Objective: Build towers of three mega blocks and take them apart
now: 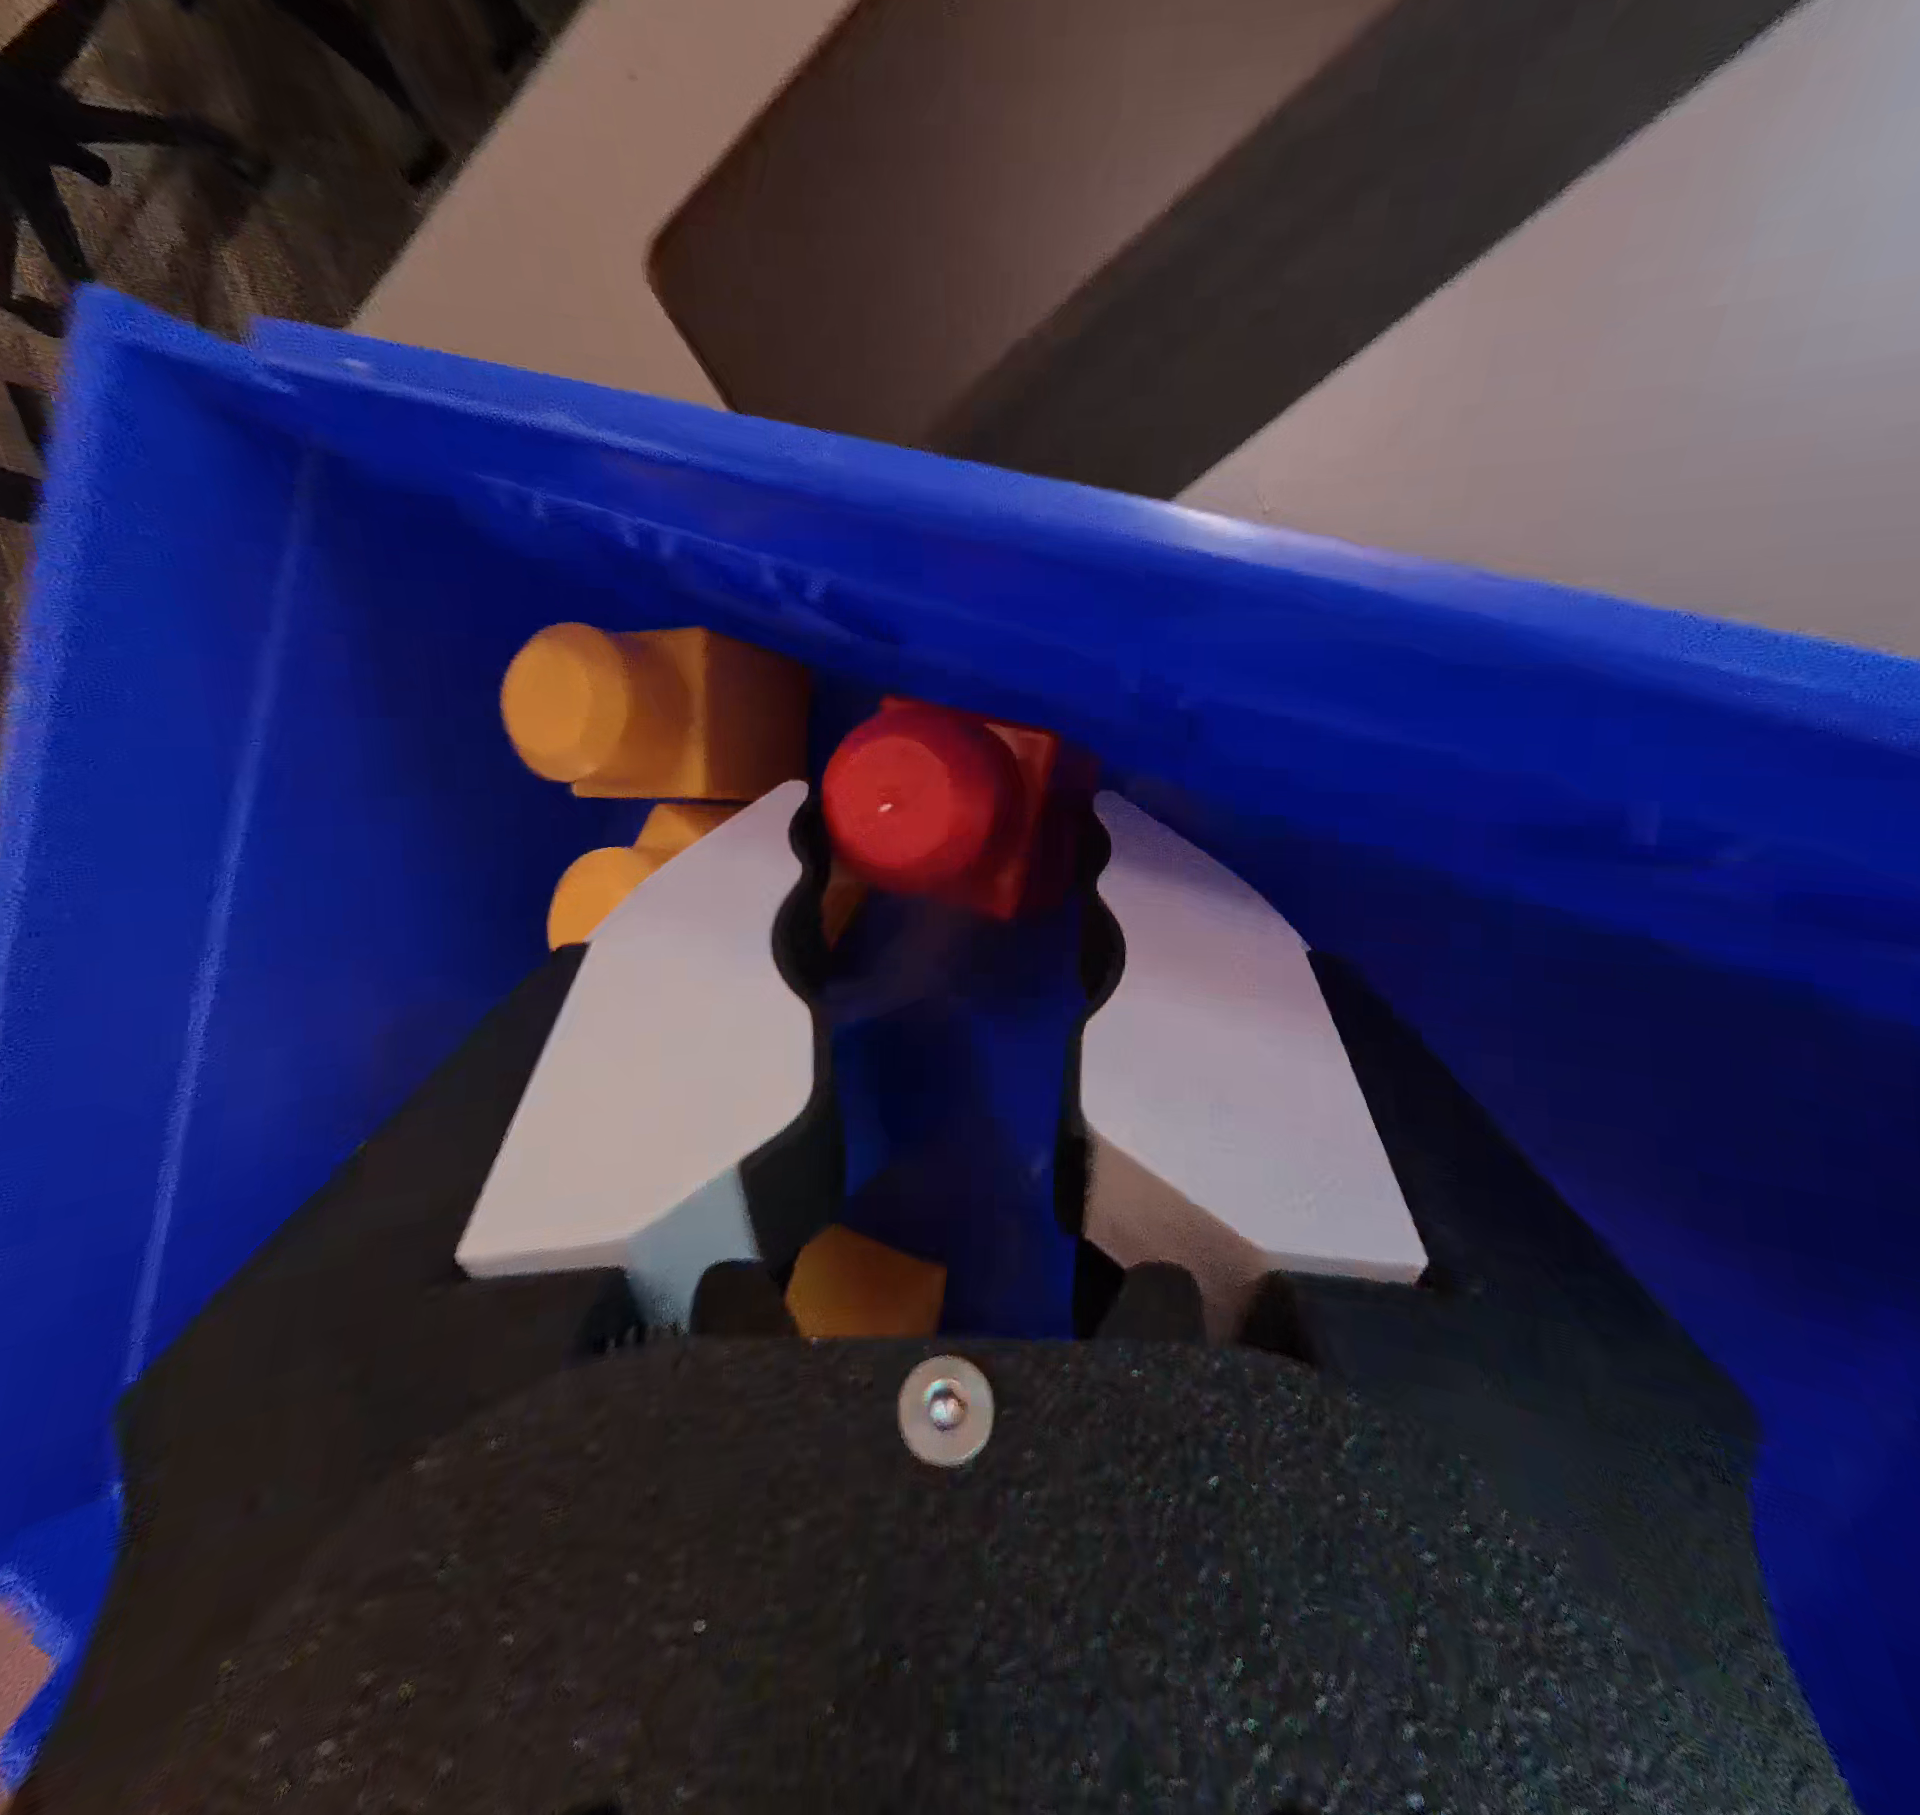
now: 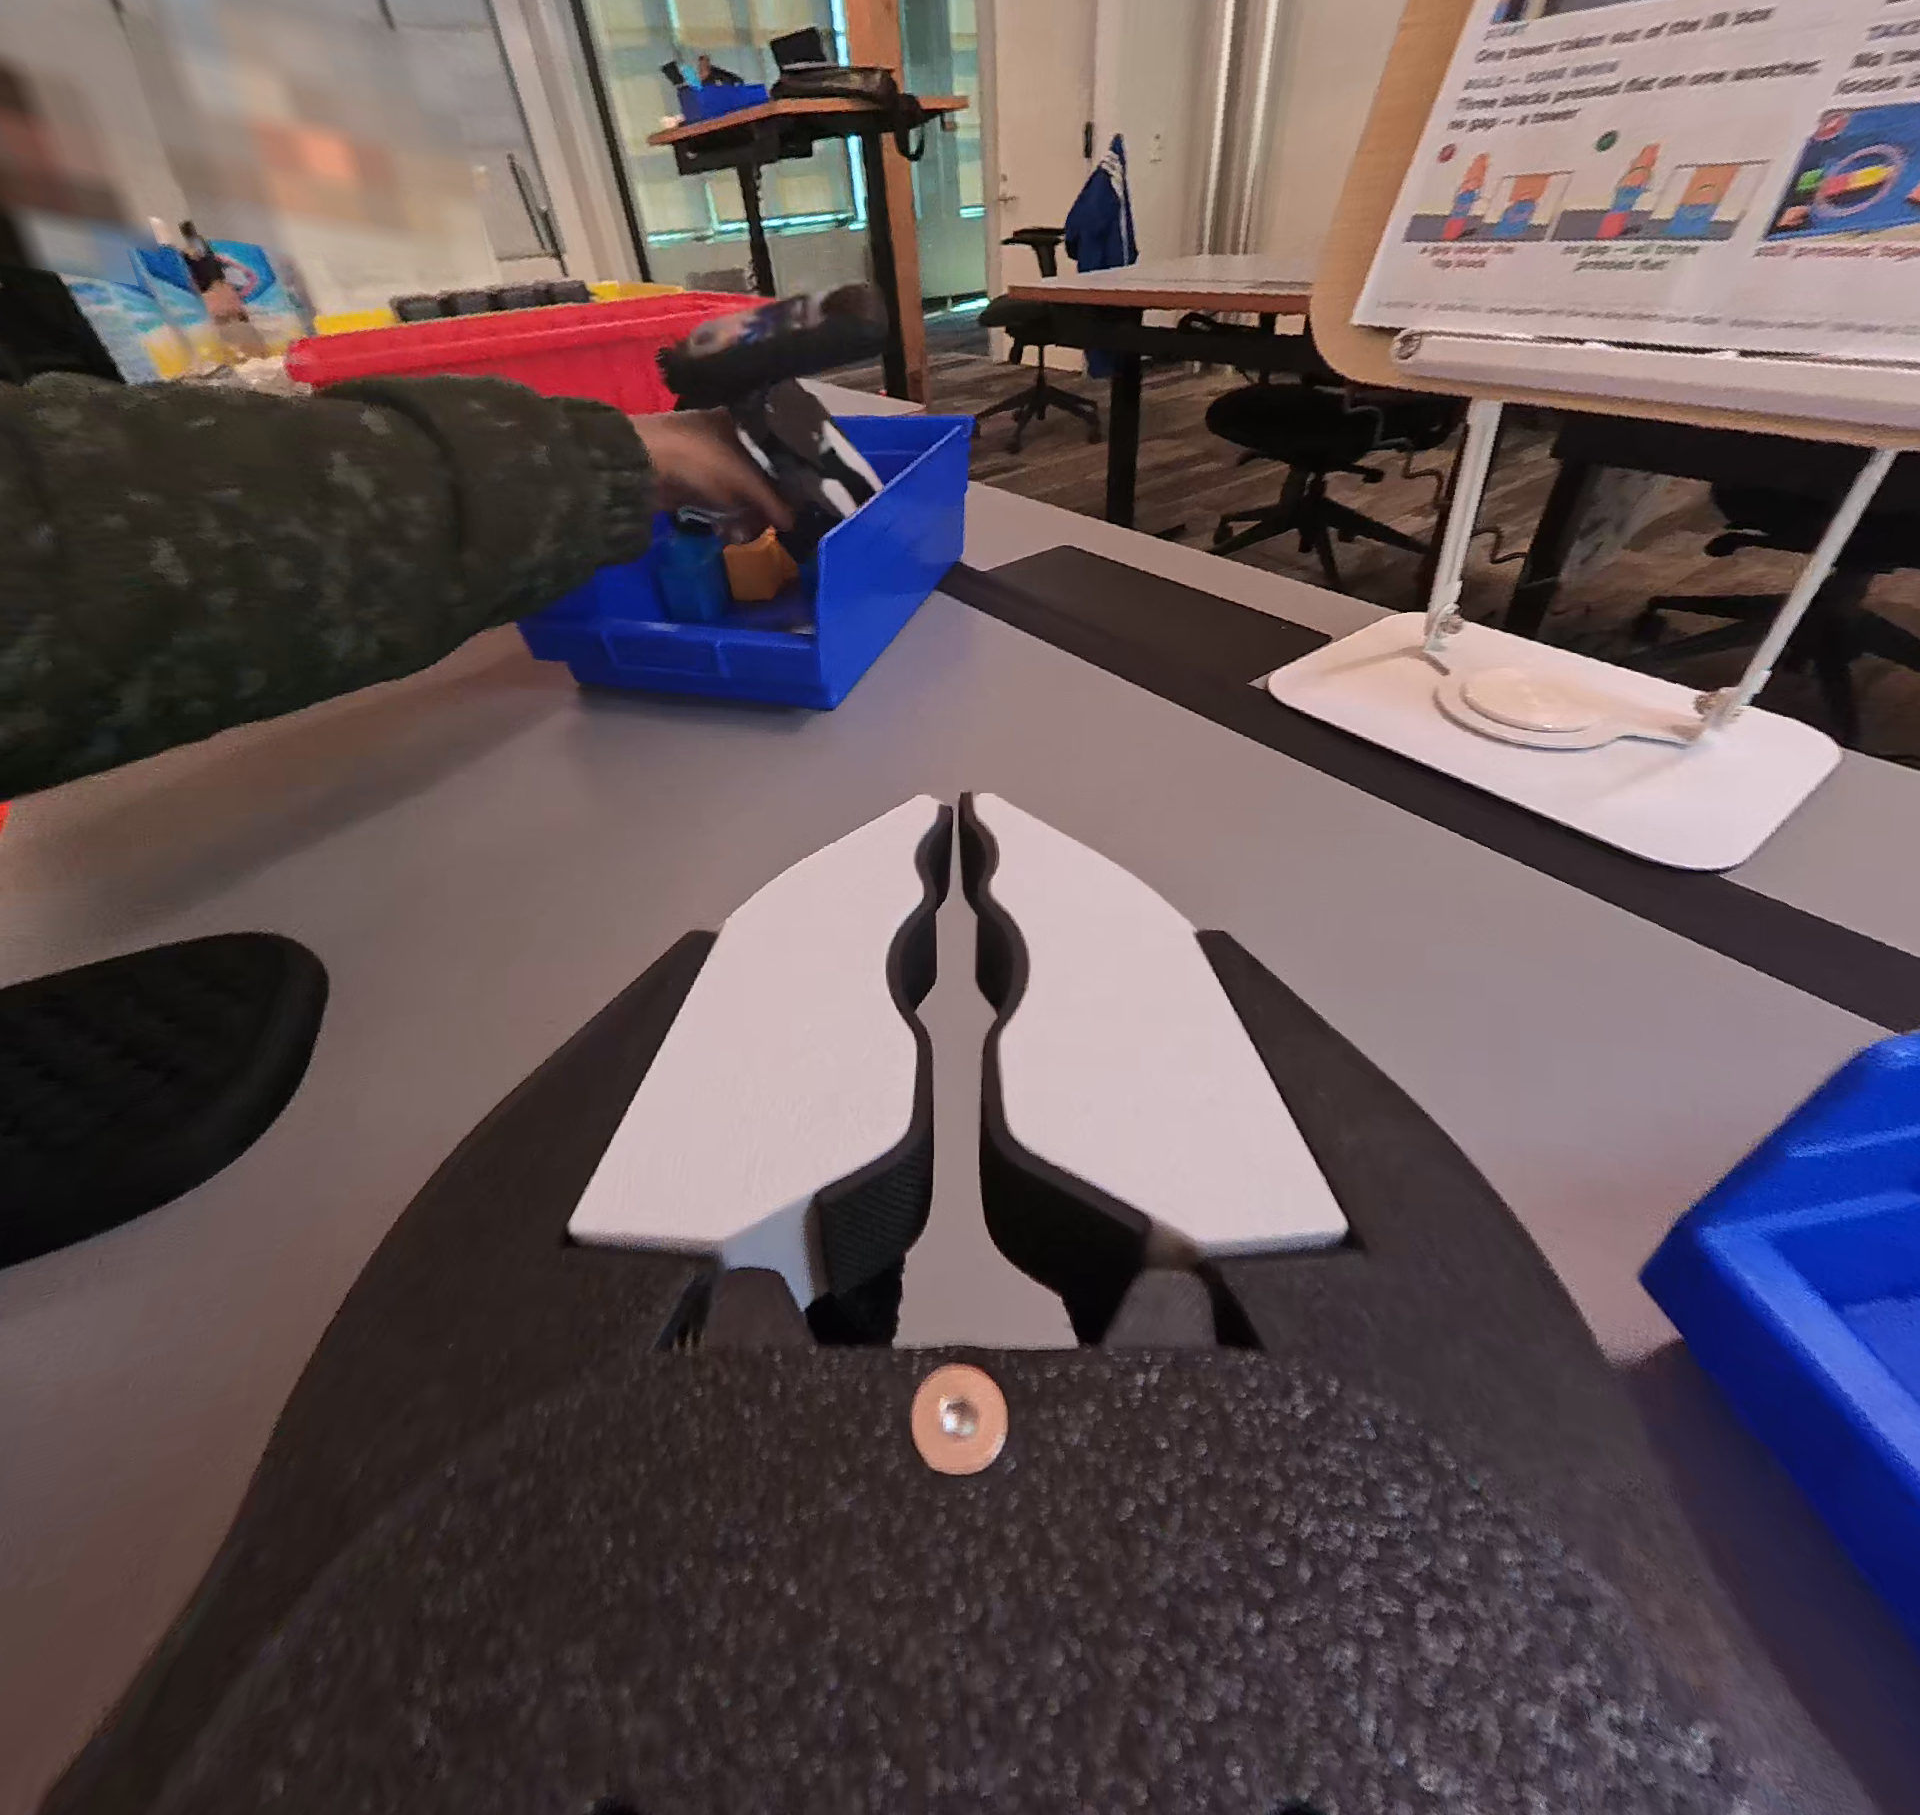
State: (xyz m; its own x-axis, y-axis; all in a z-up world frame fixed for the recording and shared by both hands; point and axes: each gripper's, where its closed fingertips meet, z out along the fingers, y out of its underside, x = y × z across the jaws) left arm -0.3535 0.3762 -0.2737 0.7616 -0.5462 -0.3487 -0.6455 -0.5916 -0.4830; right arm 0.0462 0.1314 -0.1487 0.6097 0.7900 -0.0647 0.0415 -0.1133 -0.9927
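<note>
Left wrist view: the left gripper (image 1: 940,861) reaches into the blue bin (image 1: 1351,685), fingers spread around a red block (image 1: 925,809), seemingly not yet pinching it; orange blocks (image 1: 634,716) lie beside it.

Right wrist view: the right gripper (image 2: 956,809) hovers over the grey table (image 2: 520,830), fingers nearly touching, empty, well apart from that bin (image 2: 873,560).

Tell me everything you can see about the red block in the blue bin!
The red plastic mega block has one round peg on a square base. It lies tipped on its side, peg pointing toward the camera, inside the blue plastic bin against its far wall. The open left gripper straddles it, white fingers either side. An orange block lies just left of it.
</note>
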